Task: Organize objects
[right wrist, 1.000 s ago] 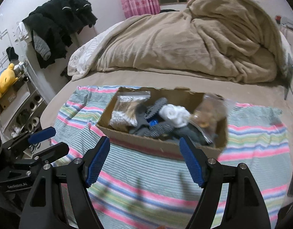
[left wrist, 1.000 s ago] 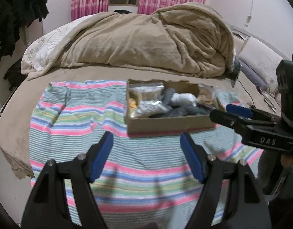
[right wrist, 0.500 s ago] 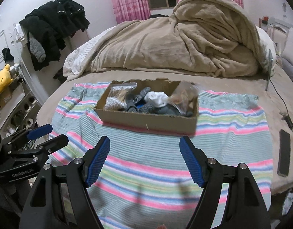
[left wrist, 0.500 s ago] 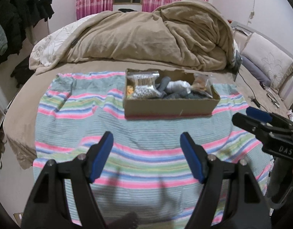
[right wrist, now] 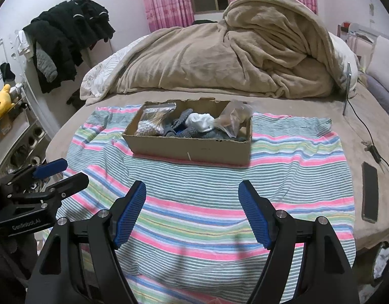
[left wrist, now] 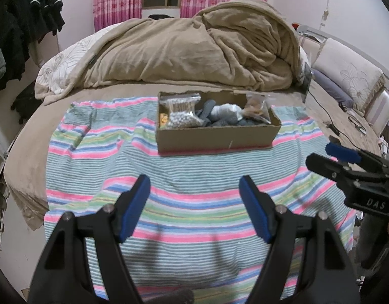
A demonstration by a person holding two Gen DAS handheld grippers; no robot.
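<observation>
A cardboard box [left wrist: 214, 139] [right wrist: 192, 147] sits on a striped cloth [left wrist: 194, 177] [right wrist: 283, 177] on the bed. It holds clear bags of small items [left wrist: 181, 119] [right wrist: 154, 121], grey and white socks [left wrist: 225, 114] [right wrist: 202, 122] and a bag of brown things [left wrist: 256, 107] [right wrist: 233, 119]. My left gripper [left wrist: 195, 210] is open and empty, well short of the box. My right gripper [right wrist: 192, 212] is open and empty too, also short of the box. Each shows at the edge of the other's view: the right one [left wrist: 328, 159], the left one [right wrist: 61, 173].
A heaped beige blanket [left wrist: 194, 50] [right wrist: 232, 58] lies behind the box. A black phone [right wrist: 369, 195] and a cable [right wrist: 364, 131] lie on the bed's right side. Pillows [left wrist: 346, 76] are at right. Dark clothes [right wrist: 65, 35] hang at left, above shelves [right wrist: 19, 136].
Both grippers have pulled back from the box, which now looks smaller and farther away. Both stay open and empty.
</observation>
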